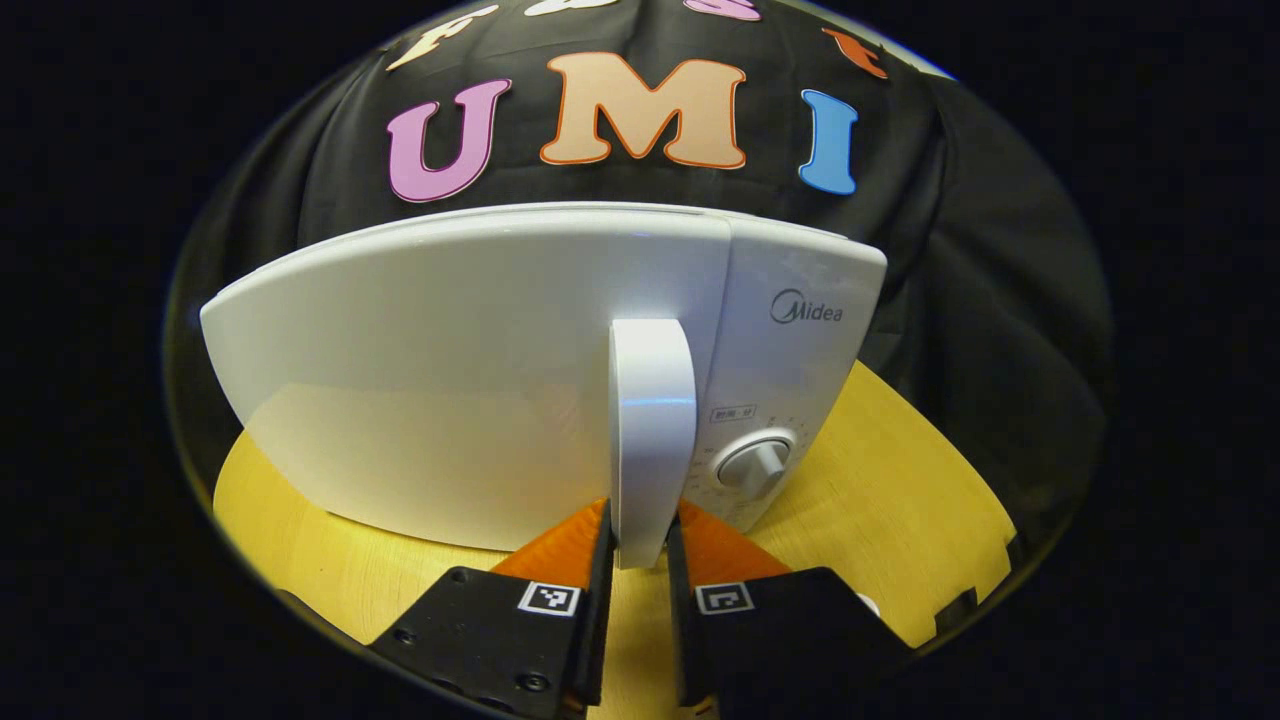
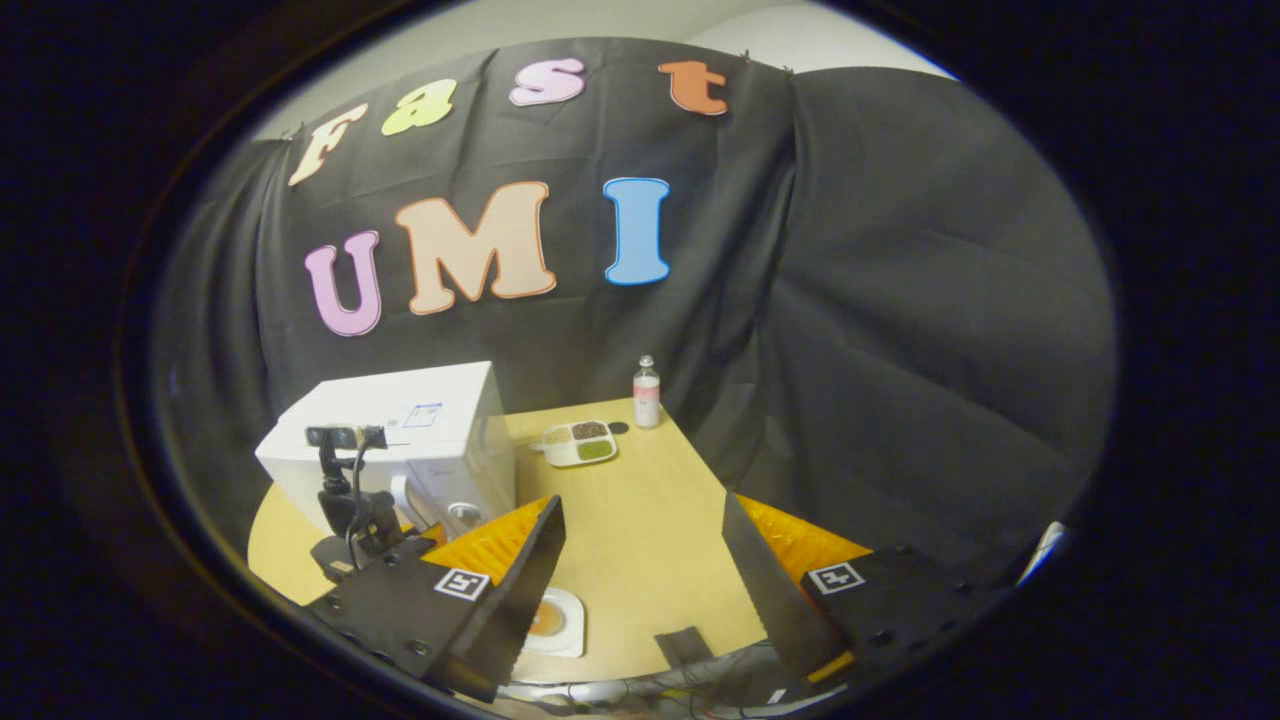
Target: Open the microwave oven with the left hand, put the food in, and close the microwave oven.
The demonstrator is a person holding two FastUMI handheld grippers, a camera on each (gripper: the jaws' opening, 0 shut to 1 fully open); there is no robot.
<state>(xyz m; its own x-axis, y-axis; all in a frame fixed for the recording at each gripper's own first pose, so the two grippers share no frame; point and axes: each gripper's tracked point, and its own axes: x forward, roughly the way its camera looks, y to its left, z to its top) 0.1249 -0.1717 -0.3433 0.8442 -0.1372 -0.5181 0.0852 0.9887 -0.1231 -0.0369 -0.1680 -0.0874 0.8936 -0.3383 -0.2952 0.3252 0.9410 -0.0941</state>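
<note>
While door looks shut, left gripper [image 1: 640, 545] straddles microwave handle [image 1: 650, 430]

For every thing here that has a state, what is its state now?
Microwave door: closed.
Door handle: between the left gripper fingers.
Right gripper: open, holding nothing.
Bottle: upright, capped.
Divided dish: filled, on the table.

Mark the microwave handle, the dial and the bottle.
microwave handle [image 1: 652, 420]: left gripper view, middle of the upright bar.
dial [image 1: 755, 466]: left gripper view, knob face.
bottle [image 2: 647, 393]: right gripper view, body.
</note>
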